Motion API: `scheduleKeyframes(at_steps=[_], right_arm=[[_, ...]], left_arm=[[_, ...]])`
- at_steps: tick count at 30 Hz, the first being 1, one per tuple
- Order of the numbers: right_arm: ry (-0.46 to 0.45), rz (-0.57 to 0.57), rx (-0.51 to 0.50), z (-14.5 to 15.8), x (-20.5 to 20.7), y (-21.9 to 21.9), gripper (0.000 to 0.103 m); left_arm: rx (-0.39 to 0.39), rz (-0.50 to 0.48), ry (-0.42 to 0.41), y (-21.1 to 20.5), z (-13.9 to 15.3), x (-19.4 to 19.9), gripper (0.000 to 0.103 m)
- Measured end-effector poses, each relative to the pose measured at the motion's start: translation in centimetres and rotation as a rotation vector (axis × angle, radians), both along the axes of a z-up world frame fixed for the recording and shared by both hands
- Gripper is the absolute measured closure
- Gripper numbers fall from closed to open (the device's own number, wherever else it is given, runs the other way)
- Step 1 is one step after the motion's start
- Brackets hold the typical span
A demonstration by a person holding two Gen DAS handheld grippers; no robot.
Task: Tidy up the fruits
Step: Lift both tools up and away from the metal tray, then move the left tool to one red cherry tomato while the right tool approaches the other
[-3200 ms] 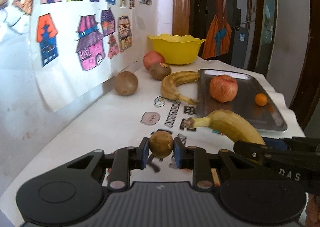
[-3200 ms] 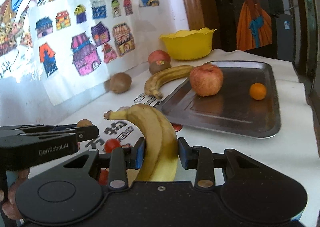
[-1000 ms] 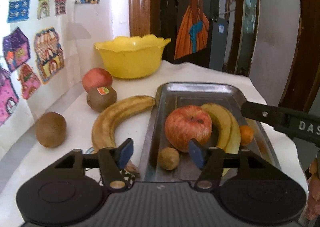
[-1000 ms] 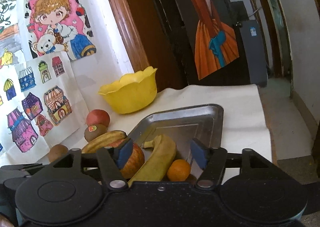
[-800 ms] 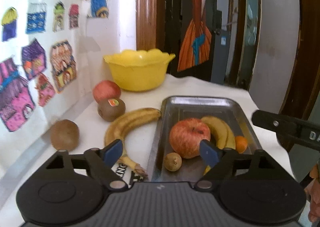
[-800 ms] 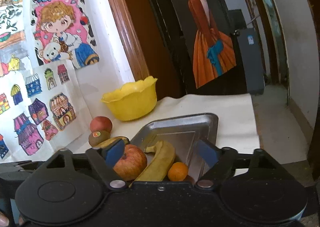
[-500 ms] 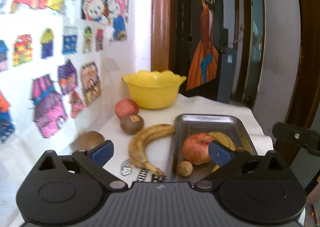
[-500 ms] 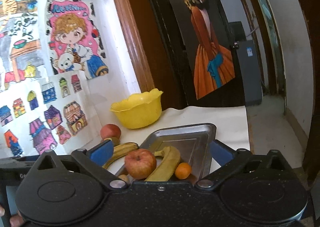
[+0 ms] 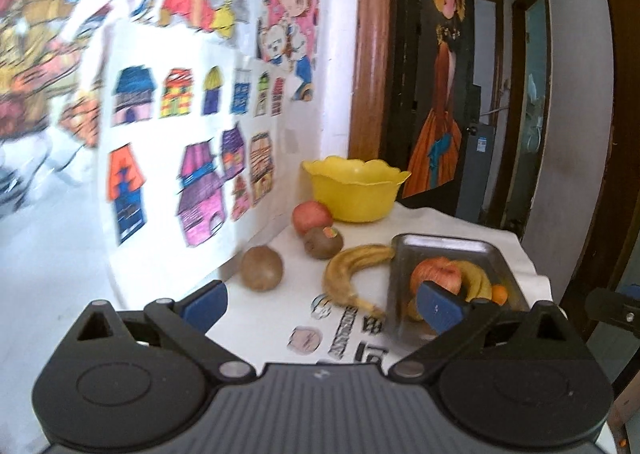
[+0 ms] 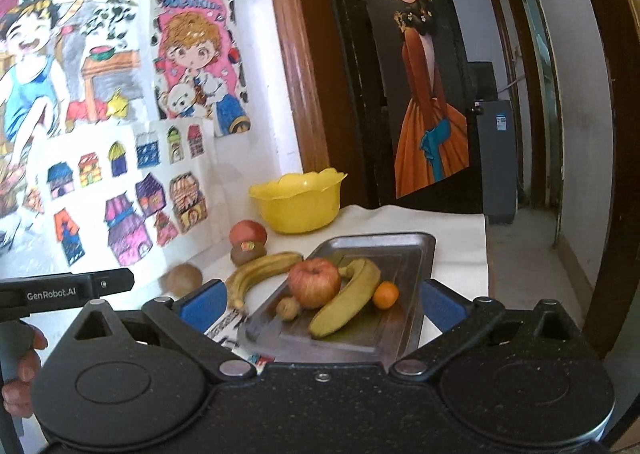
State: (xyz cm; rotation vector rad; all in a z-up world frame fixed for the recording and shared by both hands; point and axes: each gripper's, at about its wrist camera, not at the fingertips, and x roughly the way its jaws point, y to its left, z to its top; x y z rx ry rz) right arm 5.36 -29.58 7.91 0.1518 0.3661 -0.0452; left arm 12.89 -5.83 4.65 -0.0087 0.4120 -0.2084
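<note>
Both claws, left [image 9: 322, 304] and right [image 10: 320, 300]: jaws just opened wide, empty; banana [image 10: 347, 297] and kiwi [image 10: 289, 309] released ahead onto tray [image 10: 416, 250]; more fruit outstanding.

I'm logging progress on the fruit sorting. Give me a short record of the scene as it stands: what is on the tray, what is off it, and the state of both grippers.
tray: metal, on the white table
on tray: apple, banana, orange, small brown fruit
off tray: second banana, stickered kiwi, plain kiwi, red apple
yellow bowl: behind the fruit, contents hidden
left gripper: open, holding nothing
right gripper: open, holding nothing
</note>
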Motion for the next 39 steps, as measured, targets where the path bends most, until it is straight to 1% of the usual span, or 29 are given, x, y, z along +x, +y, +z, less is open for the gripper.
scheduleKeyframes(at_steps=[4, 11, 16, 23, 28, 39], right_arm=[[0.034, 0.013, -0.025, -0.5, -1.4, 1.7, 0.001], [0.114, 0.049, -0.023, -2.3, -2.8, 4.0, 0.001], [0.199, 0.074, -0.034, -4.3, -2.6, 5.5, 0.001], [0.291, 0.100, -0.046, -6.5, -2.0, 7.4, 0.001], [0.311, 0.115, -0.040, -7.2, -1.7, 8.0, 0.001], [0.332, 0.137, -0.037, -7.5, -0.3, 8.3, 0.001]], left_arm=[[0.000, 0.021, 0.014, 1.8, -0.9, -1.2, 0.000], [-0.001, 0.064, 0.066, 5.0, -3.3, -2.8, 0.000], [0.018, 0.084, 0.103, 6.4, -5.0, -3.6, 0.000], [0.038, 0.077, 0.138, 7.3, -6.5, -4.2, 0.000], [0.037, 0.069, 0.157, 7.5, -7.1, -4.1, 0.000], [0.041, 0.050, 0.174, 7.0, -7.3, -2.9, 0.000]])
